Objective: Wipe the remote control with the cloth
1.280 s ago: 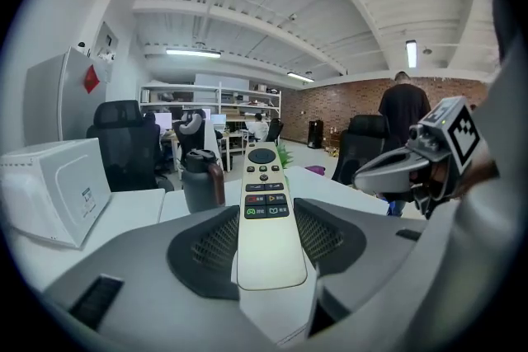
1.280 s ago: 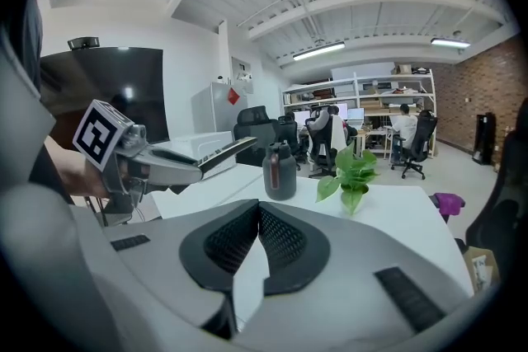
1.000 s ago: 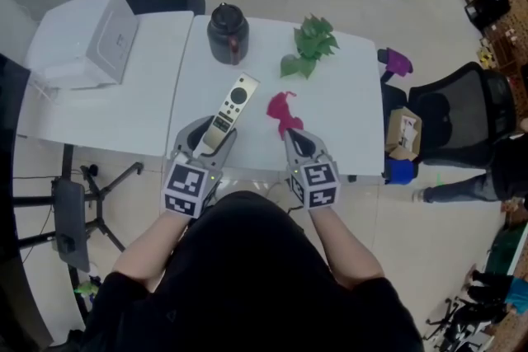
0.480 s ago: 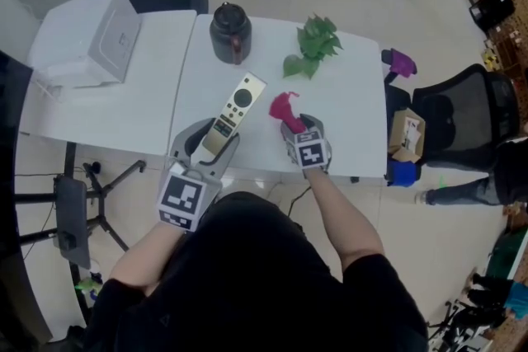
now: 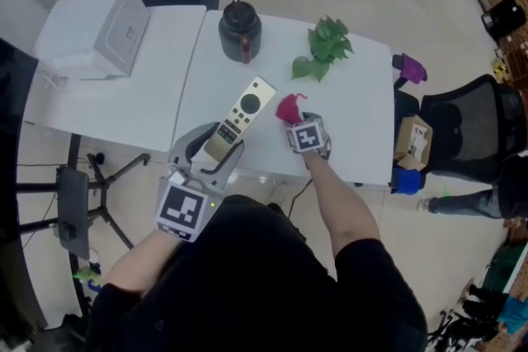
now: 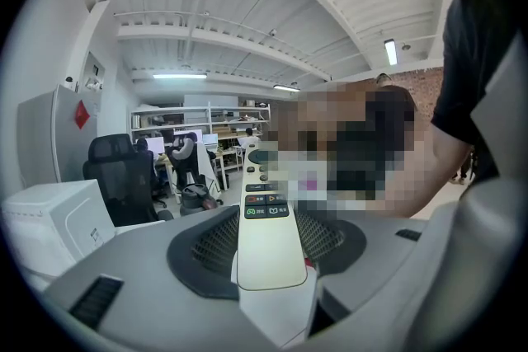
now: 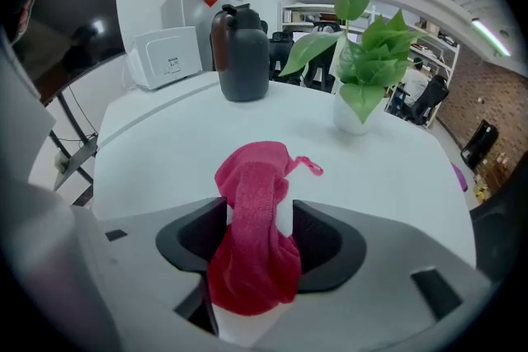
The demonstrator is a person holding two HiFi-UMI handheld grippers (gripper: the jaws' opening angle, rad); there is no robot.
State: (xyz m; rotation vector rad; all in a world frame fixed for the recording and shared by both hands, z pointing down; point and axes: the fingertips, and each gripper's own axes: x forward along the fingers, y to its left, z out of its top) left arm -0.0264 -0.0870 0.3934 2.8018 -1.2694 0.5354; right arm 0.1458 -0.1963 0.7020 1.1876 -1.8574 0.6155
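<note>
Over the near edge of the white table (image 5: 355, 124), the left gripper (image 5: 216, 146) has the remote control (image 5: 241, 115) clamped by its lower end. Its jaws are closed on the two long sides, button face up, and the rest of the slim cream body pokes forward, apparently lifted off the tabletop.

To its right, the right gripper (image 5: 297, 119) tips steeply down at the red cloth (image 5: 288, 106), which sits in a crumpled heap on the table just beside the remote's far end. Those jaws have just been opening and now stand wide, with the cloth between them. A raised fold runs straight up the gap and a sliver of white shows beside it, so the pads aren't pressing. Nothing is gripped on that side yet.

How will it handle? The cloth looks like soft terry, light and floppy, and it will bunch and squash under the pads. I'd take it across that raised fold, deep enough that a good wad hangs free to do the wiping. The remote is rigid, light, smooth plastic, held at one end only. Pressing hard on the far end could lever it or slide it in the grip, so strokes want to be gentle.

Farther back, a dark jug (image 5: 240, 30) and a potted plant (image 5: 328, 49) stand well apart from the action.
</note>
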